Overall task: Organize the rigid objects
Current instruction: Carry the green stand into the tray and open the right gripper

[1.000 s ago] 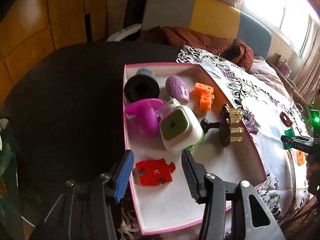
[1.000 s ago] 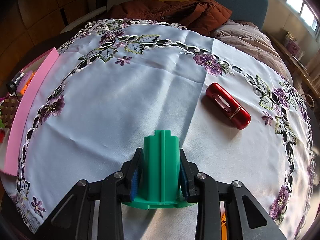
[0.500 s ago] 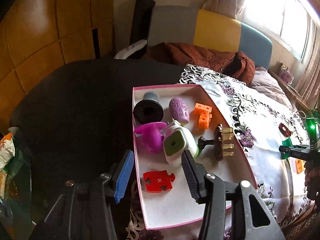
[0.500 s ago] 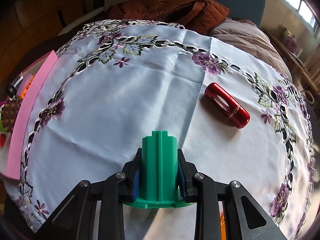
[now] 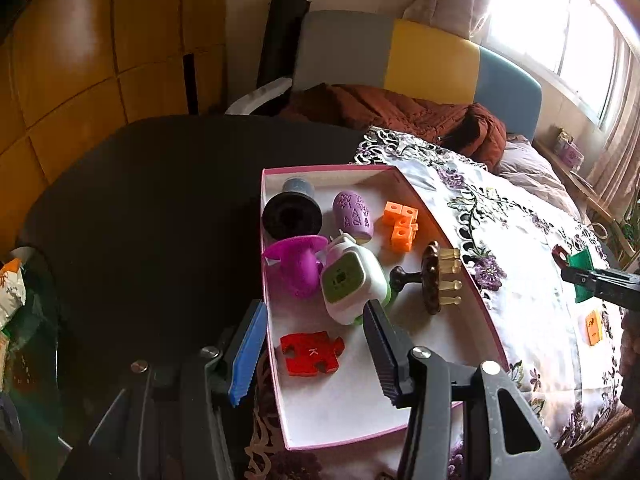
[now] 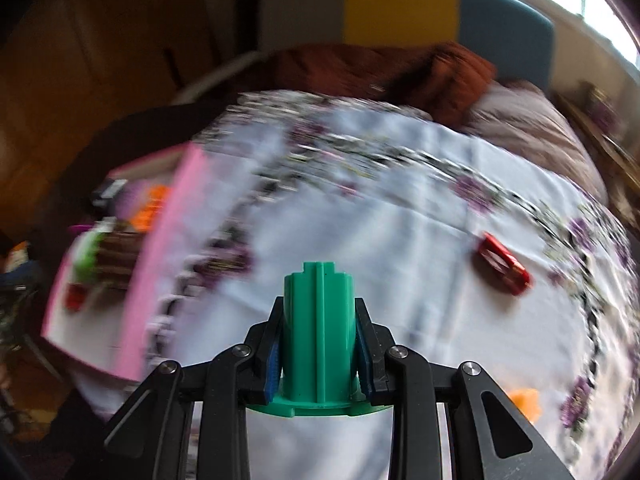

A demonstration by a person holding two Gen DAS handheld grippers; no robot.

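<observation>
My right gripper (image 6: 318, 348) is shut on a green plastic cylinder piece (image 6: 318, 328), held up off the flowered cloth; the same green piece (image 5: 581, 270) shows at the right edge of the left wrist view. My left gripper (image 5: 312, 344) hovers open over the near end of the pink-rimmed white box (image 5: 276, 392), nothing between its fingers. The box holds a red puzzle piece (image 5: 311, 353), a white-green block (image 5: 350, 284), a magenta piece (image 5: 298, 264), a black spool (image 5: 291, 214), a purple egg (image 5: 353, 214), orange cubes (image 5: 400, 224) and a brown brush (image 5: 434, 278).
A red oblong case (image 6: 502, 268) and an orange tile (image 5: 594, 326) lie on the embroidered white cloth (image 6: 380, 216). The pink box (image 6: 160, 264) is at the left in the blurred right wrist view. A brown blanket (image 5: 400, 116) and cushions lie behind the dark table (image 5: 140, 200).
My right gripper has lifted the green piece off the cloth and swung left toward the pink box; its view is now blurred. The left gripper has drawn back slightly, still open.
</observation>
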